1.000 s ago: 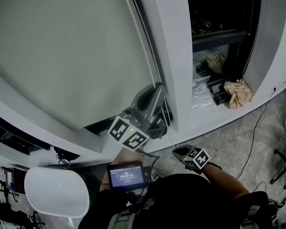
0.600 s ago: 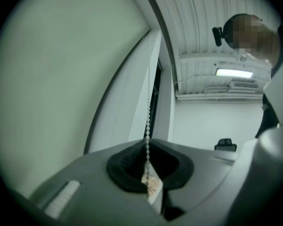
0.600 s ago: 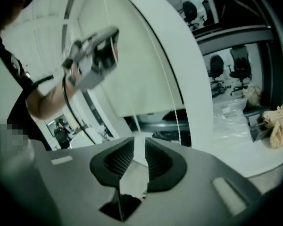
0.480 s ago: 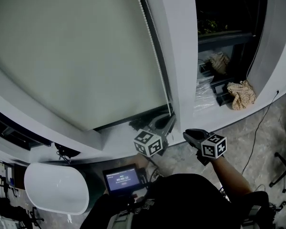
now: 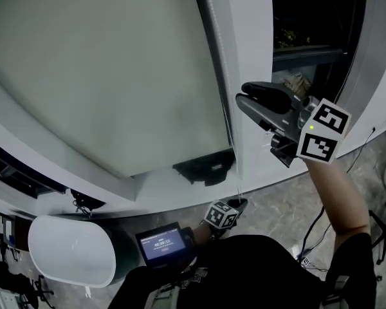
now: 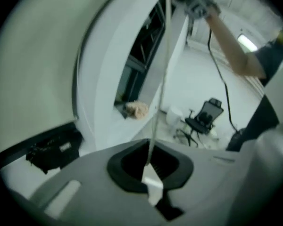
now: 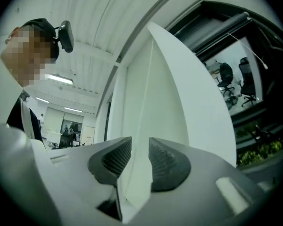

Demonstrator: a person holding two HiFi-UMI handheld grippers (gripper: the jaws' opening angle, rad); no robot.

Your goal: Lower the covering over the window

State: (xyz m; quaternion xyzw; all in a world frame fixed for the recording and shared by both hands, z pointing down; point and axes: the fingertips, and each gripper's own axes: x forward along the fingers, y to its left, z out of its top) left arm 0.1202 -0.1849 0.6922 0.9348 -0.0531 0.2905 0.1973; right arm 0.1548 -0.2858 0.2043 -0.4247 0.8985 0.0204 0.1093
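While left claw (image 6: 150, 171) clamps cord (image 6: 161, 79) above speckled floor (image 5: 289, 201), right claw (image 7: 140, 159) just opening, empty.

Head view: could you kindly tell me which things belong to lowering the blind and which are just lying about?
For the job: roller blind; pull cord; left gripper, shut on the cord; right gripper, jaws just opening, gripping nothing.
Lying about: crumpled cloth; office chair; white seat; small screen.
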